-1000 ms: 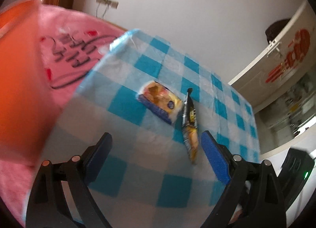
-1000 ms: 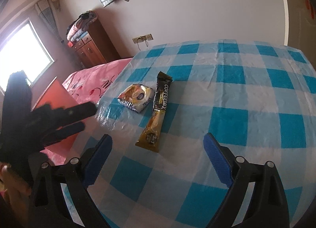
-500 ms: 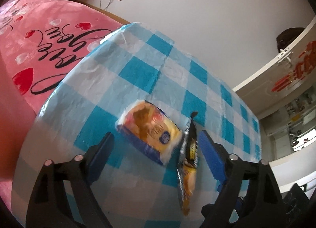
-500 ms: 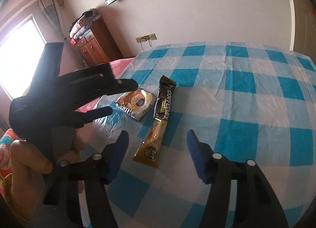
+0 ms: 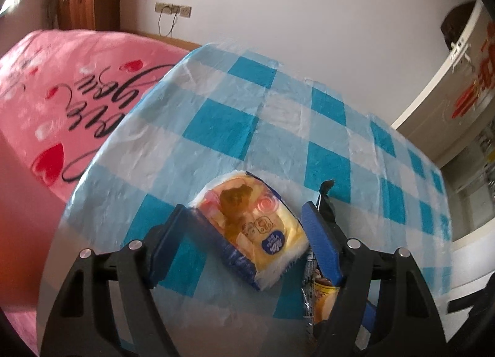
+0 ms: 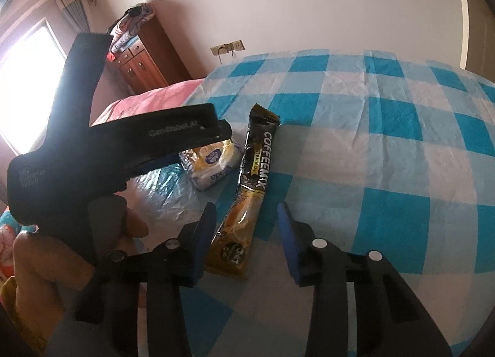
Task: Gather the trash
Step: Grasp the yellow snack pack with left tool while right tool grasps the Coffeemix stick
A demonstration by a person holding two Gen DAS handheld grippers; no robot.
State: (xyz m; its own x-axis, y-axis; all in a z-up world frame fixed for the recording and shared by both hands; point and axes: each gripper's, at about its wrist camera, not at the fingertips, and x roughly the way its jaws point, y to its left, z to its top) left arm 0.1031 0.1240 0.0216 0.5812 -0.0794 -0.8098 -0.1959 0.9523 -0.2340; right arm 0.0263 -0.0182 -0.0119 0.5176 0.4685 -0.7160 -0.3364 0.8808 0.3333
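A yellow and white snack packet (image 5: 253, 227) lies on the blue-checked tablecloth (image 5: 235, 128). My left gripper (image 5: 247, 227) is open, its blue pads on either side of the packet, not pressing it. A black and gold coffee-mix stick (image 6: 247, 184) lies beside the packet (image 6: 213, 156); in the left wrist view the stick (image 5: 321, 282) is partly hidden behind the right finger. My right gripper (image 6: 246, 233) is open with its jaws either side of the stick's near end. The left gripper body (image 6: 92, 153) fills the left of the right wrist view.
A bed with a pink blanket (image 5: 62, 103) lies left of the table. A wooden dresser (image 6: 139, 60) stands by the wall. A white cabinet (image 5: 448, 85) stands at the right. An orange shape (image 5: 18, 233) shows blurred at the far left.
My left gripper has moved forward and down until its fingers straddle the snack packet. My right gripper has advanced to the coffee stick and its jaws have narrowed.
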